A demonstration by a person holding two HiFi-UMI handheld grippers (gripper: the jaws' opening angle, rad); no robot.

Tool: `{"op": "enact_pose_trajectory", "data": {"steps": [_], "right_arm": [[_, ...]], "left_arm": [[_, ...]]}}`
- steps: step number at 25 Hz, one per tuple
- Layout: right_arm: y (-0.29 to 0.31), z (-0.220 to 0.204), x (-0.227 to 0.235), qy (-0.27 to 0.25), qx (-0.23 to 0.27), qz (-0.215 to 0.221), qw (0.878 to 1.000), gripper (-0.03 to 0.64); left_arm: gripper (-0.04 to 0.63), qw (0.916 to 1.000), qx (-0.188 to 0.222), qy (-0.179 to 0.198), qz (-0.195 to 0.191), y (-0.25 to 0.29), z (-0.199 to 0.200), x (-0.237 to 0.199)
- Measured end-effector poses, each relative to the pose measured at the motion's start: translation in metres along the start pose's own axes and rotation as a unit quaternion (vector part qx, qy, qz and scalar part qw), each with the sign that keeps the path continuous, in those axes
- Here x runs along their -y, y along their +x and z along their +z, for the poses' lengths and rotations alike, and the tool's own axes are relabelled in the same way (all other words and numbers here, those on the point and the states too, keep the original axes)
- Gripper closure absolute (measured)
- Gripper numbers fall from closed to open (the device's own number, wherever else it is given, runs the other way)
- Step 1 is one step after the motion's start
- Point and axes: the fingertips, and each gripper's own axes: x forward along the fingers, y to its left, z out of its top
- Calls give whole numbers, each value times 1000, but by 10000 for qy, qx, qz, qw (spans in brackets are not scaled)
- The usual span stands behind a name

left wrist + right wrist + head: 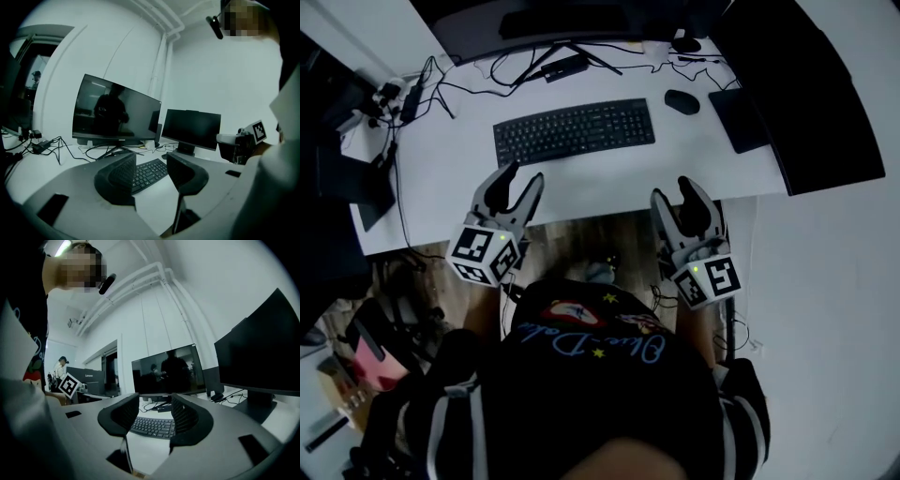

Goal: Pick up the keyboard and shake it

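Note:
A black keyboard (574,130) lies flat on the white desk (600,178), in front of the monitor stand. My left gripper (517,181) hovers at the desk's near edge, below the keyboard's left end, jaws open and empty. My right gripper (672,195) is at the near edge below the keyboard's right end, also open and empty. The left gripper view shows the keyboard (150,172) between and beyond the open fingers (123,176). In the right gripper view the keyboard (152,426) lies ahead between the two pads (183,417). Neither gripper touches it.
A black mouse (682,101) and a dark pad (739,120) lie right of the keyboard. Cables (464,80) run across the back left of the desk. Two dark monitors (116,112) (191,130) stand behind. The person's torso (591,375) is below the desk edge.

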Motion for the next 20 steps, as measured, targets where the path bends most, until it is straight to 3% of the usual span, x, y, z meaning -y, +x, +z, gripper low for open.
{"op": "enact_pose_trajectory", "data": {"steps": [11,20], "right_arm": [[41,-10,56,-137,-371,517,9979,431],[101,-52,95,17,-1157,509,9920,430]], "left_arm": [[416,9974,27,-150,706,20,-5,-11],[416,9968,98,-297,738,35,-1,-40]]}}
